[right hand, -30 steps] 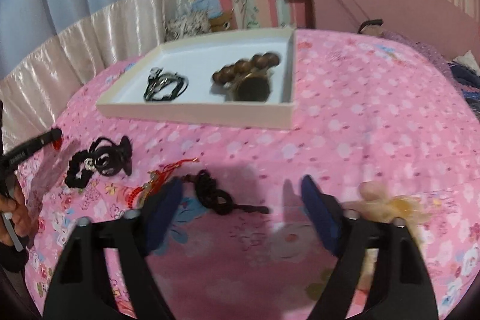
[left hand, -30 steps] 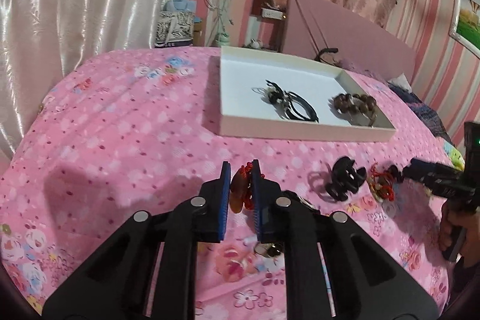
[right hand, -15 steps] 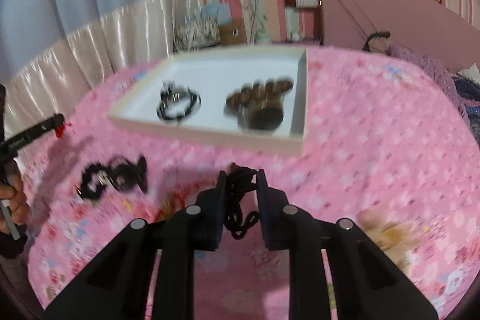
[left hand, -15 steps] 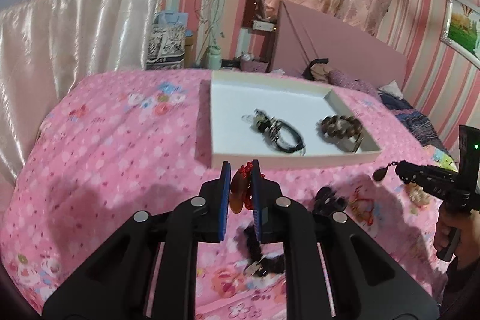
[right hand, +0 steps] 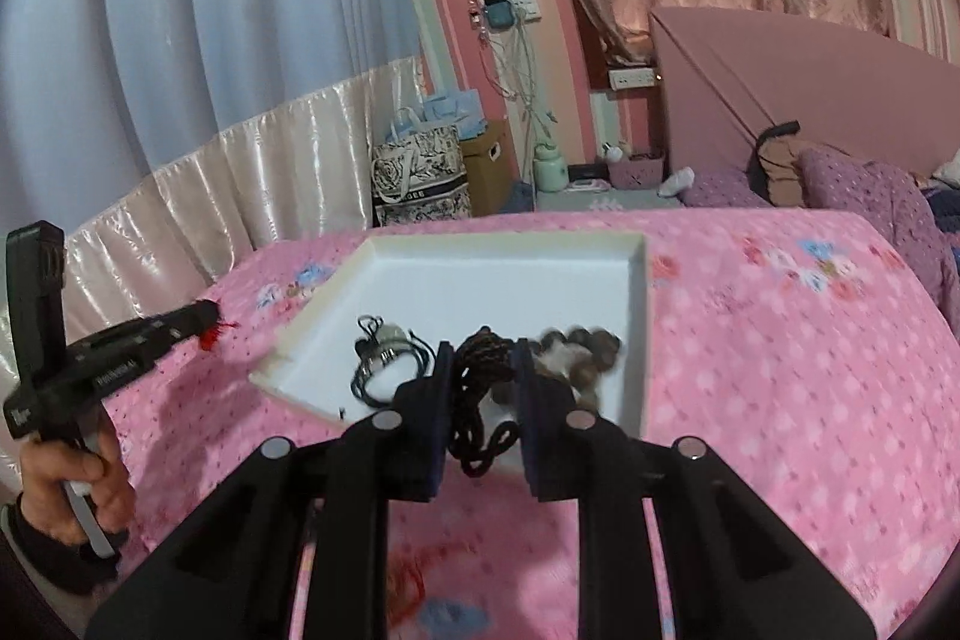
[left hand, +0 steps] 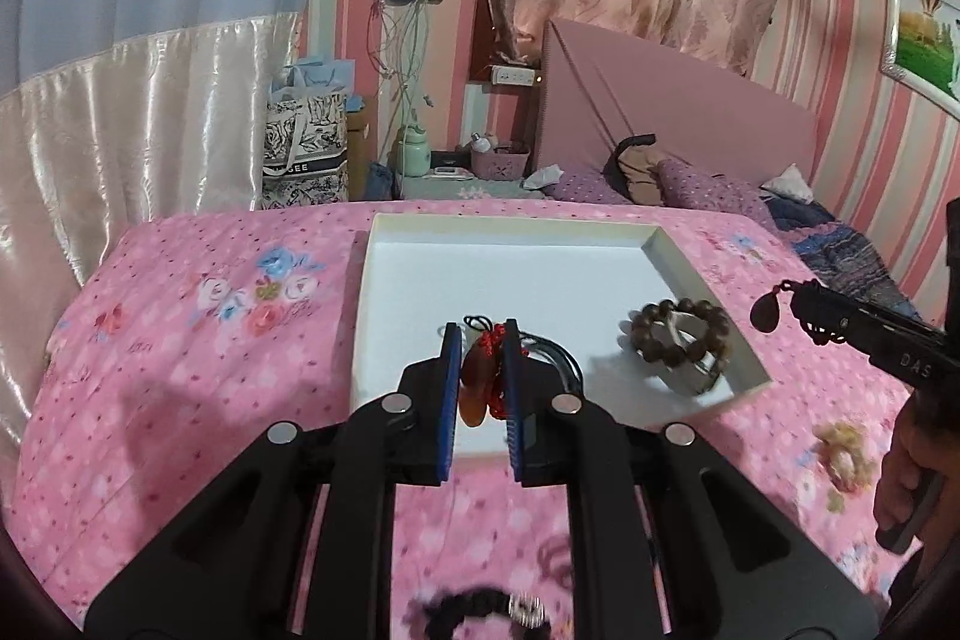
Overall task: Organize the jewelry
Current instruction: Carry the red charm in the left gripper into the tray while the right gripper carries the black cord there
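Observation:
My left gripper (left hand: 483,334) is shut on an amber pendant with a red knotted cord (left hand: 480,370), held above the near edge of the white tray (left hand: 366,280). In the tray lie a black cord bracelet (left hand: 555,355), partly hidden by my fingers, and a brown bead bracelet (left hand: 681,337). My right gripper (right hand: 480,358) is shut on a black braided cord (right hand: 480,400) that dangles over the tray's (right hand: 636,340) near edge; its dark pendant (left hand: 765,313) hangs from the tips in the left wrist view. The black cord bracelet (right hand: 384,361) and beads (right hand: 585,349) show behind it.
The tray rests on a pink floral bedspread (left hand: 198,340). A black beaded piece (left hand: 480,607) and a yellowish flower piece (left hand: 843,454) lie on the spread nearer me, with a red cord piece (right hand: 408,574) blurred below. Purple pillows (right hand: 864,196) and a headboard stand behind.
The right gripper closed on the black braided cord and lifted it off the bedspread. Both grippers moved up and forward to the tray's near edge with their pieces.

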`<state>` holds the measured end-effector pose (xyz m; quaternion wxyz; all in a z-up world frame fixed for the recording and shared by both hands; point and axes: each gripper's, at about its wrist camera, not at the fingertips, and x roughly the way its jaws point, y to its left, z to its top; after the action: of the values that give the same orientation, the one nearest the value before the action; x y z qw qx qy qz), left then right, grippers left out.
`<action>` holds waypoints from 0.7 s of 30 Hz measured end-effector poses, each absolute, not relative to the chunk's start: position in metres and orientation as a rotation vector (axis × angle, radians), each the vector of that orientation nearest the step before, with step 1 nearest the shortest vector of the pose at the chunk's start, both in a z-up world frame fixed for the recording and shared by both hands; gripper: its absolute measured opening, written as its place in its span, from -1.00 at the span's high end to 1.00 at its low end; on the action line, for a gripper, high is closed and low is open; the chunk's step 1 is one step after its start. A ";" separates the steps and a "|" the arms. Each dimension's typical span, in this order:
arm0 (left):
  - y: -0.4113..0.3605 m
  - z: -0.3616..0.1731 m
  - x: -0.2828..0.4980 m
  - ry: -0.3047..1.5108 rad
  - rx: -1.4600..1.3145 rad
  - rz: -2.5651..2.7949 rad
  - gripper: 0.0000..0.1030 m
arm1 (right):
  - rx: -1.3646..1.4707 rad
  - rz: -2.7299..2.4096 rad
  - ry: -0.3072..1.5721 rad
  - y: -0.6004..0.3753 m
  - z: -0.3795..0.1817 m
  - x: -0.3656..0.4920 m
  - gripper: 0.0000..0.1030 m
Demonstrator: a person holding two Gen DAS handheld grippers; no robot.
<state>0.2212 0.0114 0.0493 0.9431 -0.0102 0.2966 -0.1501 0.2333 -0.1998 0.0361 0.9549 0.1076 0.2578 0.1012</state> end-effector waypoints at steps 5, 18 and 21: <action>-0.008 0.024 0.252 0.649 -0.020 -0.279 0.79 | 0.152 0.181 0.515 -0.177 0.024 0.259 0.63; -0.038 -0.020 0.267 0.698 0.022 -0.237 0.79 | 0.095 0.141 0.567 -0.170 -0.027 0.284 0.63; -0.041 -0.028 0.269 0.718 0.047 -0.225 0.79 | 0.111 0.143 0.573 -0.174 -0.028 0.285 0.63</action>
<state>0.2691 -0.0408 -0.0280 0.9299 0.0227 0.3503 -0.1100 0.2845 -0.1737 -0.0278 0.9552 0.0548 0.2821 0.0705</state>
